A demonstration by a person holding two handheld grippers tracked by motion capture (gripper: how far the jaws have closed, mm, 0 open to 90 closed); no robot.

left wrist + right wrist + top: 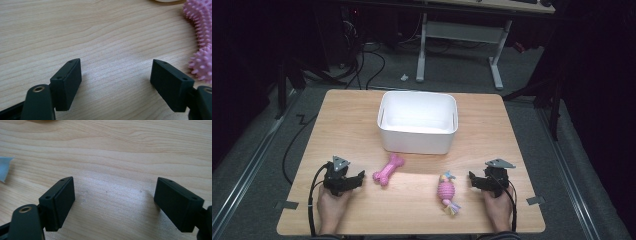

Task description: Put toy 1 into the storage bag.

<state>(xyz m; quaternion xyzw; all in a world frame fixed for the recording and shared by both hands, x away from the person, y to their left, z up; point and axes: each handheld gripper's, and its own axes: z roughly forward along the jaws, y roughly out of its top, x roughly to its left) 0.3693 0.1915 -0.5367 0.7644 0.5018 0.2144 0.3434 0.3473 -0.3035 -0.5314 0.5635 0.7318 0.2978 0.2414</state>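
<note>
The left tongs [358,178] rest low on the desk [347,120] at its near left, jaws spread with bare wood between them. The right tongs [472,179] sit at the near right, jaws spread as well and holding nothing. A pink bone toy [388,169] lies just right of the left tongs. A pink ball toy with a rope tail [446,192] lies near the right tongs, to their left. A white bin [417,140] stands farther back, mid-desk.

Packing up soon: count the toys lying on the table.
2: a pink bone near the left gripper, and a pink ball with rope near the right gripper.
</note>
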